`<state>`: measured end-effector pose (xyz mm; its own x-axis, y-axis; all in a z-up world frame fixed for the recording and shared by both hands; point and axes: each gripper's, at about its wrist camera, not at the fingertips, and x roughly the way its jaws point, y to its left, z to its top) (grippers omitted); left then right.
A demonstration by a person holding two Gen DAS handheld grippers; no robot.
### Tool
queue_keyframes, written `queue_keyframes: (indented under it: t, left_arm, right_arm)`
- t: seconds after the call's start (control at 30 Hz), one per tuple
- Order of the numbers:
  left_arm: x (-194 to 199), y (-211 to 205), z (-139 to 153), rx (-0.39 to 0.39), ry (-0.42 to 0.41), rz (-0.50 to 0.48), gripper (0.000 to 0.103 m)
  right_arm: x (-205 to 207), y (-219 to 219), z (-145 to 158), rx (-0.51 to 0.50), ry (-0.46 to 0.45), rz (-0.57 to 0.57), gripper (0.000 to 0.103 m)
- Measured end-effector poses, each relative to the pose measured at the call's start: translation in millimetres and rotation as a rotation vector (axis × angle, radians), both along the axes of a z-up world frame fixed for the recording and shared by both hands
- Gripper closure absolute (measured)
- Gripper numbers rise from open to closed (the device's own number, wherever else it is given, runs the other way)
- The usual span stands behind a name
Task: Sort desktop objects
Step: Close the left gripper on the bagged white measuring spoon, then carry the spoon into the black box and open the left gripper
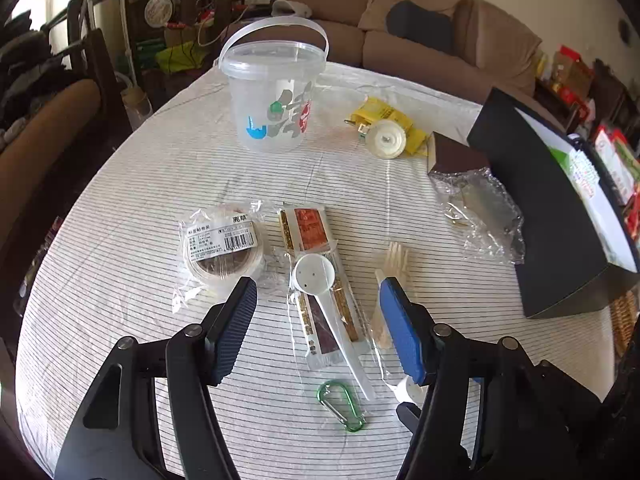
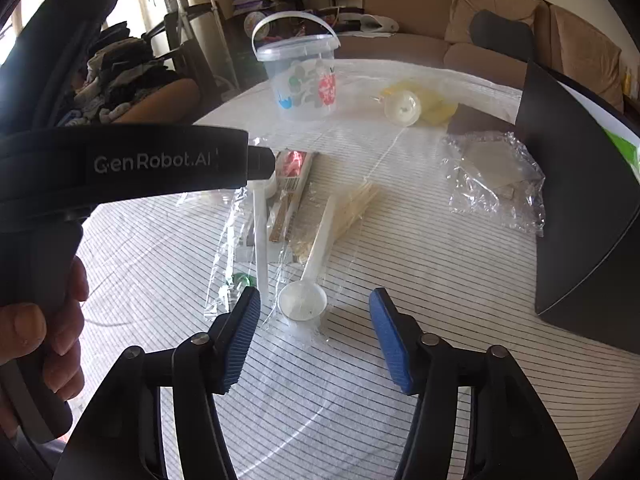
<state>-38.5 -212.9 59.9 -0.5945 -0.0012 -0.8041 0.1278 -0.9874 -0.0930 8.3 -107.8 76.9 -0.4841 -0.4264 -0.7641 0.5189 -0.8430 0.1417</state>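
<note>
Seemingly nothing was sorted yet: both claws, left [image 1: 318,330] and right [image 2: 314,334], hovered half-open and empty over scoops [image 1: 314,274], tape [image 1: 222,246] and carabiner [image 1: 342,406] strewn across the tabletop [image 1: 120,280], the clear bucket [image 1: 274,96] empty.

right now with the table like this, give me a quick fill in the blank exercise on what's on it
The clear plastic bucket has its handle standing ____.
The carabiner lying on the striped tablecloth is ____ in colour.
The white measuring scoop rests on top of a packet wrapped in clear ____.
Both the left claw and the right claw hold ____.

Missing words: upright; green; plastic; nothing
</note>
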Motion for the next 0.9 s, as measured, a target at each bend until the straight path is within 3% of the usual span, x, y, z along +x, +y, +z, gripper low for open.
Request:
queue_keyframes:
  t: [0.07,0.17,0.2,0.3,0.43,0.7,0.9]
  left_arm:
    - [-6,0,-7,0.003,-0.021,-0.001,0.043]
    - [-14,0,-21,0.010,-0.063,0.001,0.045]
    - [-16,0,-25,0.010,-0.071,-0.002,0.050]
    - [-19,0,-34,0.032,-0.084,-0.016,0.077]
    - [-16,-7,-31,0.105,-0.071,-0.019,0.081]
    - [7,-15,33,0.260,0.071,-0.071,0.082]
    - [3,21,79,0.268,0.130,-0.167,0.082]
  right_arm:
    - [-3,-1,-8,-0.001,-0.020,-0.002,0.065]
    - [-6,-2,-13,-0.004,-0.015,-0.009,0.067]
    - [-6,-1,-12,-0.005,-0.013,-0.012,0.068]
    - [-7,1,-11,-0.009,-0.014,-0.011,0.077]
    - [-4,12,-3,-0.009,-0.013,-0.006,0.077]
    - [15,58,53,-0.039,0.060,-0.007,0.077]
    - [13,112,119,-0.130,0.096,-0.050,0.077]
